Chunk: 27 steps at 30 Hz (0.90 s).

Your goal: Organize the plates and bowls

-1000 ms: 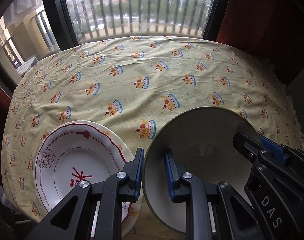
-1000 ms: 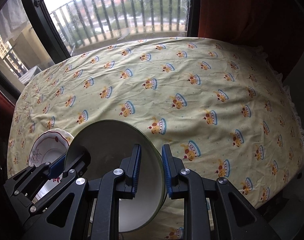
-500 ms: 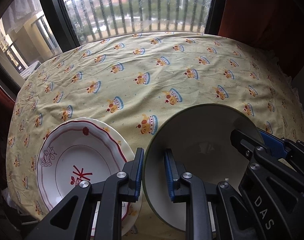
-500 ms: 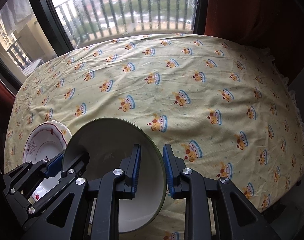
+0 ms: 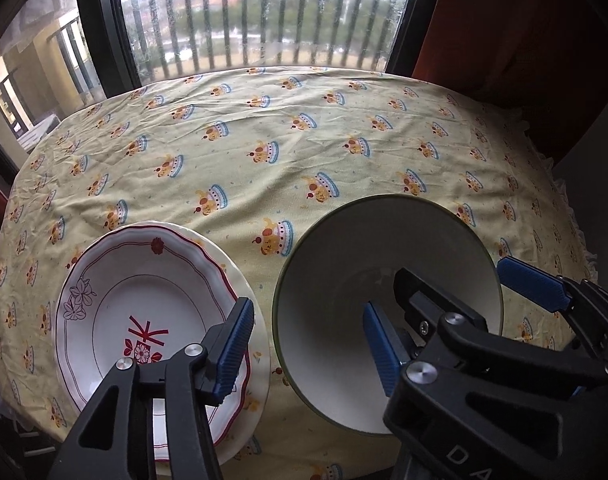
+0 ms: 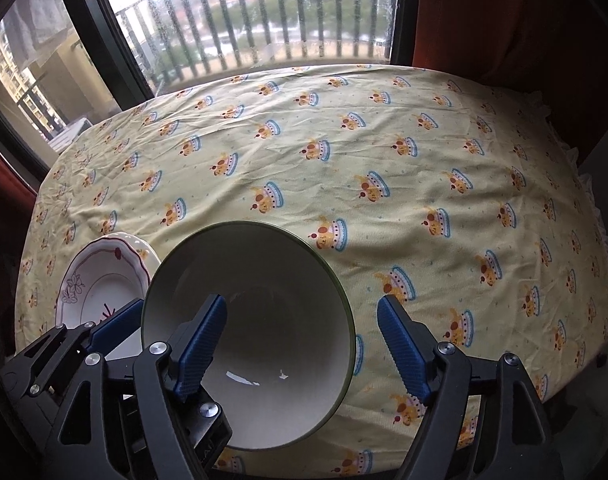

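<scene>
A white bowl with a green rim (image 5: pixel 344 272) (image 6: pixel 263 272) sits on the tablecloth near the front edge. My left gripper (image 5: pixel 306 308) straddles its left rim, one pad outside and one inside. Across the bowl, my right gripper (image 6: pixel 301 300) (image 5: pixel 452 268) straddles the right rim the same way. Both sets of jaws are opening and no pad presses the rim. Left of the bowl lies a white plate with a red scalloped line (image 5: pixel 143 280) (image 6: pixel 95 280), stacked on a cream plate (image 5: pixel 259 360).
The round table wears a yellow cloth with a crown pattern (image 5: pixel 304 140), bare behind the dishes. A window with a balcony railing (image 5: pixel 263 20) runs along the back and a red curtain (image 5: pixel 524 40) hangs at the right. The near table edge is just below the dishes.
Both grippers were shut on the bowl's rim, holding it tilted. Now both have opened wide, and the bowl rests on the cloth next to the plates.
</scene>
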### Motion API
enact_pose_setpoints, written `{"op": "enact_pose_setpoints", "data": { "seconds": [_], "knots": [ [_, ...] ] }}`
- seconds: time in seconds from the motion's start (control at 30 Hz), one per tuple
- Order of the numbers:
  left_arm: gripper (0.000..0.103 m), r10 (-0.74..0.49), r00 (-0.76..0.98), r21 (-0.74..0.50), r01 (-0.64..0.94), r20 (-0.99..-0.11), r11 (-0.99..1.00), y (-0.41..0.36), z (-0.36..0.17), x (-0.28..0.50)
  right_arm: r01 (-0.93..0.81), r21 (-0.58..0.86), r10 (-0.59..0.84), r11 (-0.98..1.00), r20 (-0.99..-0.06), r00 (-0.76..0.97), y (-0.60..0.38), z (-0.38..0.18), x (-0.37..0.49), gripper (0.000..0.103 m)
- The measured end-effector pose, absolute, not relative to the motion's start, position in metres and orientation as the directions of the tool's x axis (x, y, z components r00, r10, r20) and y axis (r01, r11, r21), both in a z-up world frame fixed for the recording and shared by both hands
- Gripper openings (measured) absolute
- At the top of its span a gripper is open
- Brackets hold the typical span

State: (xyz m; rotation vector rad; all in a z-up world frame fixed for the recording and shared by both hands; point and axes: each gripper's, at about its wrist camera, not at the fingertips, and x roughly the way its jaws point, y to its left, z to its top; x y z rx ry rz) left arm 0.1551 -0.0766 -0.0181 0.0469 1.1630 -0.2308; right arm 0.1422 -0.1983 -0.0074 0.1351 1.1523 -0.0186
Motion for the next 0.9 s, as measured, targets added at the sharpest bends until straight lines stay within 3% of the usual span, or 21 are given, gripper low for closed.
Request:
{"op": "enact_pose_setpoints", "data": {
  "seconds": [0.07, 0.17, 0.9],
  "knots": [
    [0.074, -0.162, 0.387, -0.080, 0.219, -0.907, 0.972, -0.075, -0.017, 0.152, 0.081, 0.085, 0.044, 0.993, -0.909, 0.415, -0.197, -0.005, 0.139, 0.086],
    [0.076, -0.176, 0.383, -0.084, 0.246, -0.907, 0.966, -0.072, -0.018, 0.149, 0.087, 0.098, 0.056, 0.991, -0.915, 0.400, -0.197, -0.006, 0.136, 0.087],
    [0.074, -0.150, 0.333, -0.085, 0.203, -0.931, 0.976, -0.081, -0.043, 0.159, 0.161, 0.160, 0.097, 0.974, -0.935, 0.341, -0.210, -0.035, 0.143, 0.088]
  ]
}}
